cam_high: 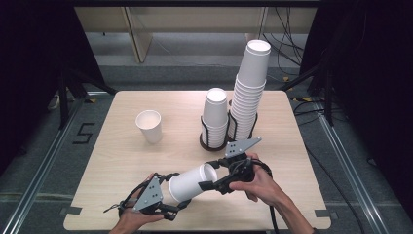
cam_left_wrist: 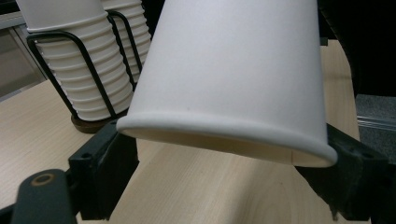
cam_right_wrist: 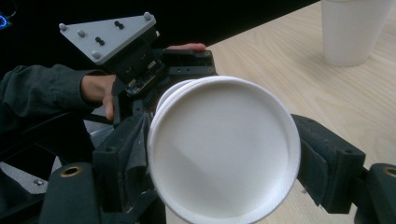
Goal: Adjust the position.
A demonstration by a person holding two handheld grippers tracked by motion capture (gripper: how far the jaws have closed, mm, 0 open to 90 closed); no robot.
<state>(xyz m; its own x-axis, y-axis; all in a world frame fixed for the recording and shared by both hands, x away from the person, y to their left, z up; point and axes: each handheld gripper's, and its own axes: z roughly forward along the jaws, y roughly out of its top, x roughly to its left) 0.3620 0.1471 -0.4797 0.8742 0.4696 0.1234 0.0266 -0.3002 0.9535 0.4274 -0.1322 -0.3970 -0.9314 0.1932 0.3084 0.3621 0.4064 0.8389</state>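
A white paper cup (cam_high: 190,184) lies on its side above the near edge of the wooden table (cam_high: 117,161), held between both grippers. My left gripper (cam_high: 174,197) is shut on the cup's rolled mouth rim. In the left gripper view, its black jaws press the rim of the cup (cam_left_wrist: 233,70) from both sides. My right gripper (cam_high: 208,174) is shut on the base end. In the right gripper view the round bottom of the cup (cam_right_wrist: 224,149) faces the camera between the two jaws, with the left hand and its grey plate (cam_right_wrist: 109,35) behind.
A single upright cup (cam_high: 149,126) stands at mid-left of the table. A short stack of cups (cam_high: 215,114) and a tall stack (cam_high: 249,92) sit in black wire holders at the back centre. Bare tabletop lies left and right of the hands.
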